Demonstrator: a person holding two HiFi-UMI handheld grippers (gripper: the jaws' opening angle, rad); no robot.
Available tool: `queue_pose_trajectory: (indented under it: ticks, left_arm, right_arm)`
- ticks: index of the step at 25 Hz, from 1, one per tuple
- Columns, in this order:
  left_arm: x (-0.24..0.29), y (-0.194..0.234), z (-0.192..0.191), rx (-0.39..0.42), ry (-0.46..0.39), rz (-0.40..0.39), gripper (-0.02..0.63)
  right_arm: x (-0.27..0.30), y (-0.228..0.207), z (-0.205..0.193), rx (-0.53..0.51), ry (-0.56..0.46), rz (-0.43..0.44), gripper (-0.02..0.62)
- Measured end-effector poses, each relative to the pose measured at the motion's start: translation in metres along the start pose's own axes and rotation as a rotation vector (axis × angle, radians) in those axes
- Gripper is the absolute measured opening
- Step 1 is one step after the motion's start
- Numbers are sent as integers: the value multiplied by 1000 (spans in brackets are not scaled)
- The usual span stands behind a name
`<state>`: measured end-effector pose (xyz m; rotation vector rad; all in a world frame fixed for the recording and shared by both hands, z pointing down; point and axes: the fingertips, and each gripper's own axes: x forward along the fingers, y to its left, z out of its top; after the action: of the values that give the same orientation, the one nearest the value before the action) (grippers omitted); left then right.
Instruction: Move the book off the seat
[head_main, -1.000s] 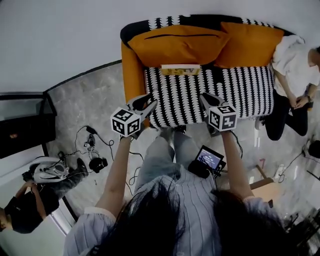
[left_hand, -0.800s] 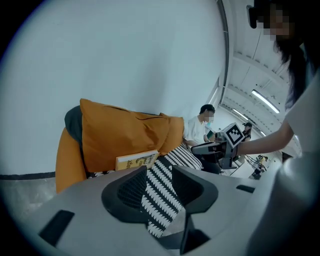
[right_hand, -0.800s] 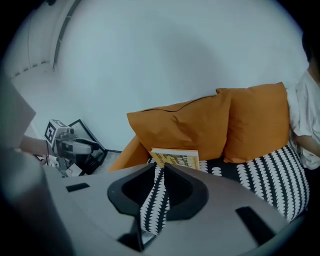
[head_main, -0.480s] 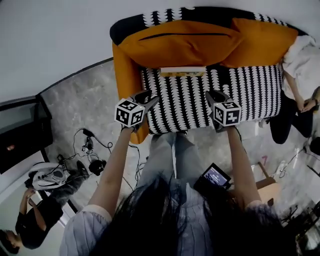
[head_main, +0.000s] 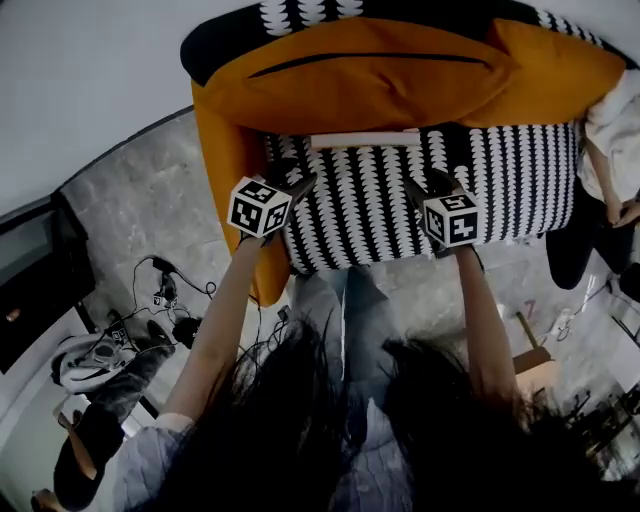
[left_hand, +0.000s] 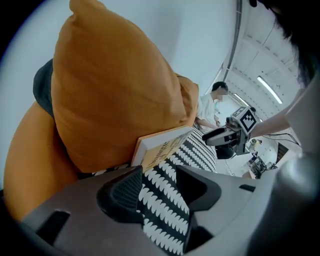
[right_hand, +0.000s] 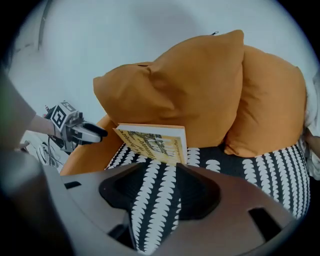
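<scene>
A thin yellow-covered book (head_main: 365, 140) stands on its edge on the black-and-white patterned seat (head_main: 380, 215), leaning against the big orange cushion (head_main: 370, 75). My left gripper (head_main: 293, 178) hovers over the seat's left part, short of the book (left_hand: 162, 145). Its jaws are opening, and only the seat pattern shows between them (left_hand: 159, 176). My right gripper (head_main: 428, 180) hangs over the seat to the right of the book (right_hand: 152, 140). Its jaws are also opening, with nothing held (right_hand: 157, 172). Each gripper shows in the other's view: the right gripper (left_hand: 225, 135) and the left gripper (right_hand: 82, 131).
A second orange cushion (head_main: 560, 70) fills the sofa's right back corner. The orange armrest (head_main: 225, 150) bounds the seat on the left. A person (head_main: 610, 130) sits at the sofa's right end. Cables and gear (head_main: 165, 300) lie on the marble floor at left.
Both grippers have moved forward from the seat's front edge to over the seat, nearer the book. The right jaws now stand apart. The head view has closed in on the sofa.
</scene>
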<state>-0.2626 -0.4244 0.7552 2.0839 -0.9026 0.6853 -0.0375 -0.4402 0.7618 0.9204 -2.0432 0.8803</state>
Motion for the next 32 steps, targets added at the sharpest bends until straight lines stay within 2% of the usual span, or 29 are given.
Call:
queue_pose_trajectory:
  ticks: [7,17,23,25,28,32]
  left_arm:
    - [37,27,-13,-1,59,-30,209]
    - [78,37,-6,28,125,-52,212]
    - [78,43,-12,40,126,-45,210]
    - [76,44,-16,68,133,-39,210]
    - [71,43,-17,97,141,-29,209]
    - [56,38,2,57,78,-23,187]
  right_arm:
    - [46,-30,7,32,13,-75,210]
    - [82,-46,9,-81,99,-81,210]
    - [92,-29,15,-199,134,-149,206]
    - [92,-29,16,-193,110,-171,169]
    - [81,-21,18,-172,63,-177,163]
    - [56,-14,19,-137,2,-191,156]
